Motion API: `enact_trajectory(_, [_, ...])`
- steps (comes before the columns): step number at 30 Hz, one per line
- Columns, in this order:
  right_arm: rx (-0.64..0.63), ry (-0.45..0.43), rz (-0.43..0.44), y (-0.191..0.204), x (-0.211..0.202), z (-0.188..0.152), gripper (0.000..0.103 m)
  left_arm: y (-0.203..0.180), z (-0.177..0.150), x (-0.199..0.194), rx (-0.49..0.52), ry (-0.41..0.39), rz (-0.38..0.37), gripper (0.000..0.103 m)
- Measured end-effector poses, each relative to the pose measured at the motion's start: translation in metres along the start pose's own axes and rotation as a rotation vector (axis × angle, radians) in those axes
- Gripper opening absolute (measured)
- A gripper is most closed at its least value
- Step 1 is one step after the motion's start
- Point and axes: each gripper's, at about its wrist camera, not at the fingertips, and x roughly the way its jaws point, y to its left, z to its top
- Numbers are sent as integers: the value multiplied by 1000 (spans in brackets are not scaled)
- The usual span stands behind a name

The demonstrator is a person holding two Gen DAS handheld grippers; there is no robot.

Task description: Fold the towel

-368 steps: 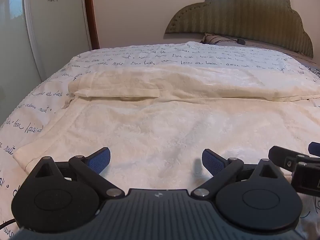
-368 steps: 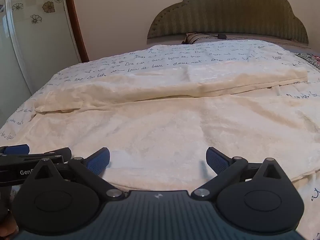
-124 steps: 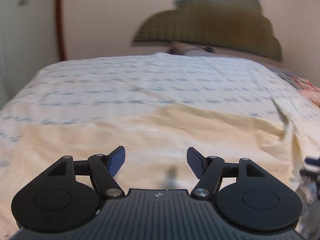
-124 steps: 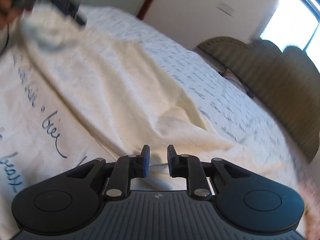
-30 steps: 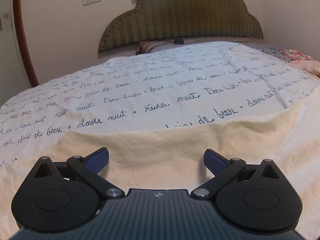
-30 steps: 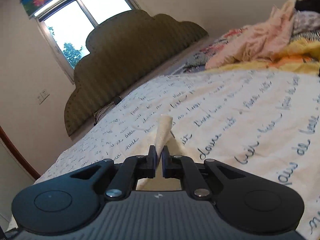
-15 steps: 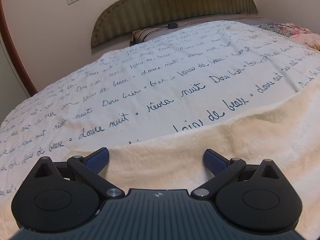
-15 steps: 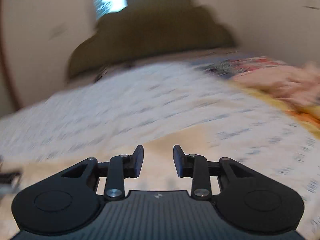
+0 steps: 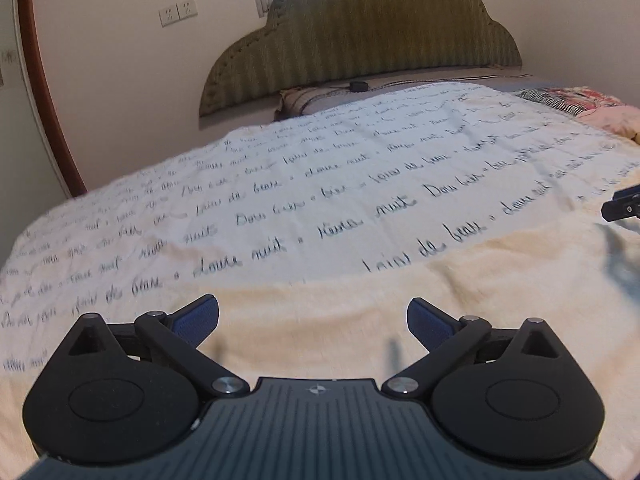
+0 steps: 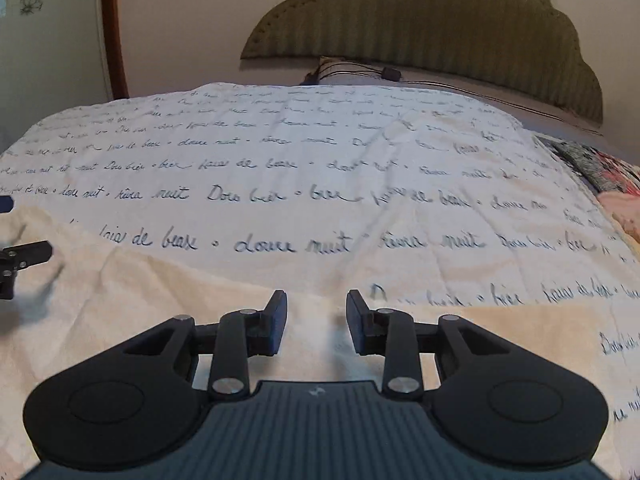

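A cream towel lies flat on the bed, its far edge running across the left wrist view just beyond my fingers. My left gripper hovers over it, open wide, nothing between the blue pads. In the right wrist view the same towel spreads to the left and under my right gripper, which is partly open and empty above the towel's far edge. The left gripper's fingers show at the left edge of that view; the right gripper's fingers show at the right edge of the left wrist view.
The white bedspread with dark handwritten script covers the bed. A green scalloped headboard stands at the far end with a pillow below it. Pink and patterned fabric lies at the bed's right side. A brown door frame is on the left.
The right gripper, shut on a towel corner a second ago, has let go, opened and swung to face the headboard. The left gripper stays open and has barely shifted.
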Motion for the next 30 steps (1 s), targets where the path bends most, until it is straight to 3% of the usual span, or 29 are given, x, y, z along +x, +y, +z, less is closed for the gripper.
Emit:
enact_trajectory(4, [208, 49, -182, -82, 8, -31, 31, -6, -13, -10, -10, 17, -18, 102])
enact_trajectory(7, [379, -40, -344, -125, -29, -52, 34, -8, -23, -25, 20, -21, 10, 102])
enact_trajectory(8, [382, -81, -327, -125, -45, -56, 34, -9, -25, -28, 26, -24, 9, 102])
enact_trajectory(10, [349, -130, -179, -115, -68, -65, 34, -15, -27, -30, 34, -19, -24, 102])
enact_trajectory(12, [267, -110, -19, -97, -72, -73, 43, -25, -29, -28, 54, -8, -56, 102])
enact_trajectory(13, [196, -73, 20, -85, -71, -78, 46, -32, -31, -28, 77, 3, -56, 100])
enact_trajectory(15, [85, 47, -83, -71, -60, -91, 48, -38, -36, -34, 116, -14, -43, 100])
enact_trajectory(16, [64, 26, -118, -69, -64, -97, 48, -39, -39, -39, 126, -28, -37, 101])
enact_trajectory(20, [242, -92, -271, -88, -103, -102, 51, -28, -43, -50, 81, -43, -40, 103])
enact_trajectory(22, [284, -161, -119, -88, -113, -103, 51, -25, -44, -45, 51, -14, -60, 103])
enact_trajectory(24, [299, -158, 14, -81, -103, -103, 60, -27, -48, -37, 49, 27, -56, 102])
enact_trajectory(27, [314, -59, 2, -76, -85, -114, 60, -29, -59, -39, 73, 0, -52, 103])
enact_trajectory(30, [511, -121, -36, -98, -98, -131, 61, -29, -67, -40, 80, -20, -58, 103])
